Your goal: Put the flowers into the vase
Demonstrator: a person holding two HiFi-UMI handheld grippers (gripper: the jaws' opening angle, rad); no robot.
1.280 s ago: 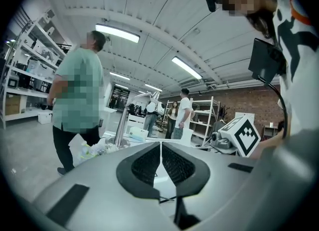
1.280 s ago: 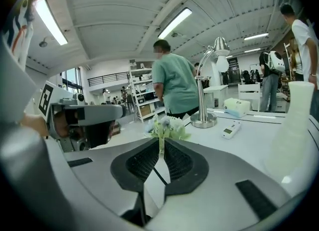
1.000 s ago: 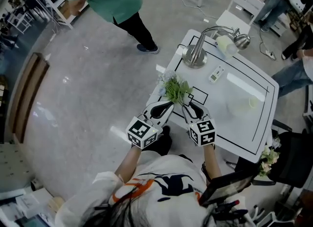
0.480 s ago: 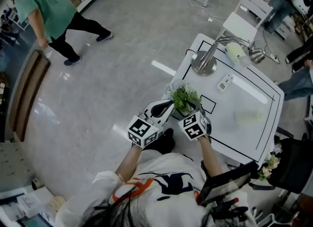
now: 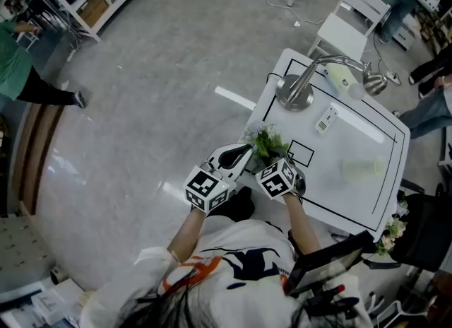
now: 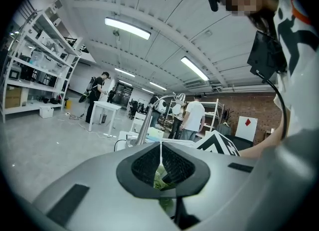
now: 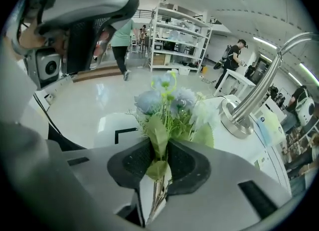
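One bunch, two claws, one cup.
Head view: we count one bunch of flowers point(image 5: 265, 139) at the white table's point(image 5: 367, 132) 8 o'clock edge, and one pale cup point(image 5: 359, 169) at their 4 o'clock, contents unclear. Left gripper view: the left gripper point(image 6: 160, 163) is closed, pads together. Right gripper view: the right gripper point(image 7: 158, 163), having just been closing, pinches the stems.

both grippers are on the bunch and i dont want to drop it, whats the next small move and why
Probably open the left gripper and let go. The right gripper has just been closing its jaws and now pinches the stems of the flowers, while the left jaws, shut, grip the same bunch by the table corner. One firm grip should free the carry.
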